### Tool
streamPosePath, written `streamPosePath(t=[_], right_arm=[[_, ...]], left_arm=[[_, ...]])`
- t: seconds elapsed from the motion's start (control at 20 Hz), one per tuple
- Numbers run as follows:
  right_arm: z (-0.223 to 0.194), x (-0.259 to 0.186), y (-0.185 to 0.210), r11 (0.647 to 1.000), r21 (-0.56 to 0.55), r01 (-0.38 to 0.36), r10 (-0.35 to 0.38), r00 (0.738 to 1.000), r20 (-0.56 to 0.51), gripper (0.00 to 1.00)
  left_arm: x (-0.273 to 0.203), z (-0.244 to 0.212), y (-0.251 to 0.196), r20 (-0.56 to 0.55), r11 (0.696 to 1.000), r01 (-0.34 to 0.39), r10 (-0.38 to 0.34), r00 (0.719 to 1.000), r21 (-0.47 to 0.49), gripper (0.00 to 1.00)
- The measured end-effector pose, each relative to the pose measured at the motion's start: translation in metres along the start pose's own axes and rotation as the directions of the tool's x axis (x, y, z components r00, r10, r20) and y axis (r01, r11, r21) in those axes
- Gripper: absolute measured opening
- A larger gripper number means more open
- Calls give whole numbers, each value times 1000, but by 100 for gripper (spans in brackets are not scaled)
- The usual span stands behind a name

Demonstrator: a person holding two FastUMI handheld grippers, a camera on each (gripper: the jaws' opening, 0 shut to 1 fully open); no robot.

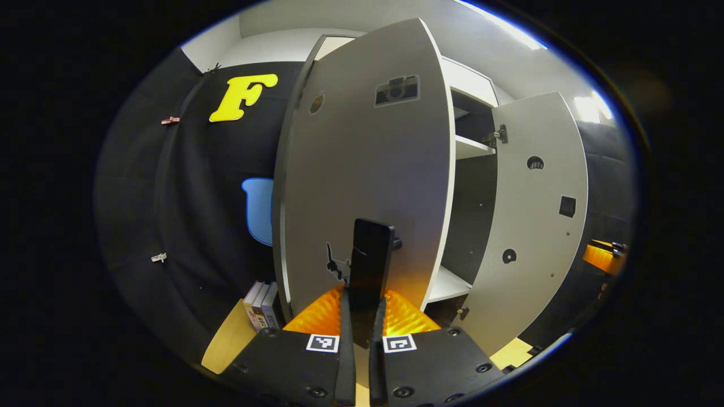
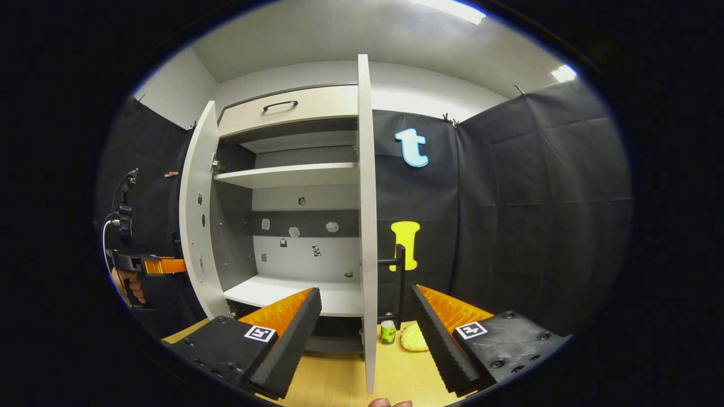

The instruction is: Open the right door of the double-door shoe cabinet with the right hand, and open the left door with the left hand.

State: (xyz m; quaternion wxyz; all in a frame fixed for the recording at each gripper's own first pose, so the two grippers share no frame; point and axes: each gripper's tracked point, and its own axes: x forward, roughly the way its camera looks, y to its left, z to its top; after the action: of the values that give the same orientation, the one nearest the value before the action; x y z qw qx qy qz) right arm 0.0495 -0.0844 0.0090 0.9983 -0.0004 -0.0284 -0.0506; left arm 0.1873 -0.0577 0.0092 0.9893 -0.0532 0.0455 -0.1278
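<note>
Left tongs [image 1: 362, 316] clench left door's handle [image 1: 370, 265]; right tongs [image 2: 367, 333] gape, straddling right door's edge [image 2: 367, 226].

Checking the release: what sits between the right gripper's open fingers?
In the right gripper view, the right door's edge stands between the right gripper's spread fingers, touching neither; its black handle lies just beyond.

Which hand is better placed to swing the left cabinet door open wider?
Left. The left gripper has its fingers shut on the black bar handle of the grey left cabinet door. The right gripper stands open astride the right door's edge.
</note>
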Motion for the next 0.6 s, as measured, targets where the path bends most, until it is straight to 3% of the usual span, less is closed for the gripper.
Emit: streamPosePath(t=[0.35, 0.6], right_arm=[[2, 1, 15, 1000, -13, 7, -7, 1000, 5, 99], [-1, 5, 37, 1000, -18, -16, 16, 1000, -4, 99]], left_arm=[[-27, 0, 37, -10, 999, -26, 26, 1000, 25, 14], [-45, 2, 91, 2, 994, -103, 103, 995, 38, 10]])
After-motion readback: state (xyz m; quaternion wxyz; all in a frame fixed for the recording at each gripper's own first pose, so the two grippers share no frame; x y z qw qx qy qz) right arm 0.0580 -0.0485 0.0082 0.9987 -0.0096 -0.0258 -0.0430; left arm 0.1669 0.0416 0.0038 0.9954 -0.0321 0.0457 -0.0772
